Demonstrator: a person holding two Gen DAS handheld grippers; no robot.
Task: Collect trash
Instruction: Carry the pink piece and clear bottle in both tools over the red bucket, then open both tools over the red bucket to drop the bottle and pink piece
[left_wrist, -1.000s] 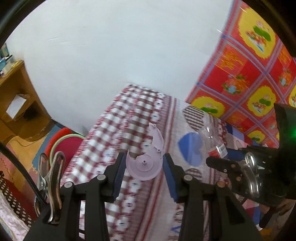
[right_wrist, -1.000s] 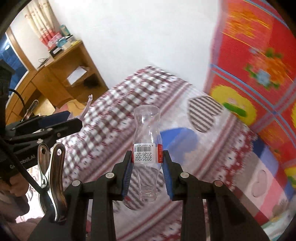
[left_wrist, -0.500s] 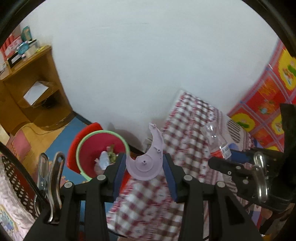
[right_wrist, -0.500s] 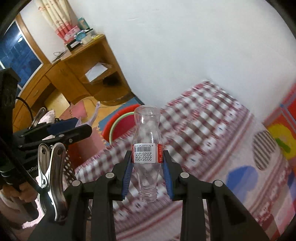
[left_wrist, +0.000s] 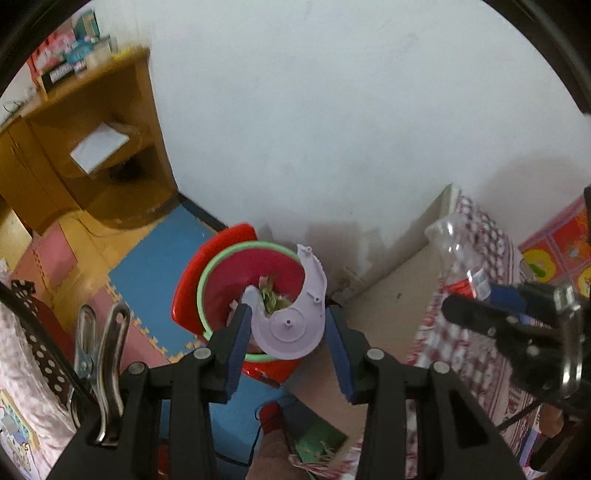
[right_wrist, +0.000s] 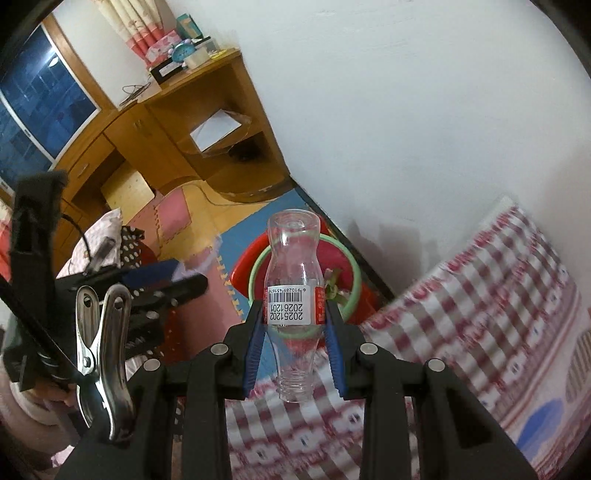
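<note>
Your left hand-held gripper (left_wrist: 288, 334) is clamped on a broken lilac plastic disc (left_wrist: 291, 321), and it's right over the red bin (left_wrist: 255, 291) with the green rim, which already has scraps in it. Your right hand-held gripper (right_wrist: 293, 334) is squeezing a clear plastic bottle (right_wrist: 293, 295) at its label, neck toward you, above the checkered bed (right_wrist: 461, 314) edge beside the bin.

Counting around the one red bin (left_wrist: 221, 266): one lilac plastic piece (left_wrist: 291, 325), one clear bottle (right_wrist: 293, 280), two grippers (left_wrist: 288, 345) (right_wrist: 293, 345), one wooden desk (right_wrist: 177, 125) behind.
</note>
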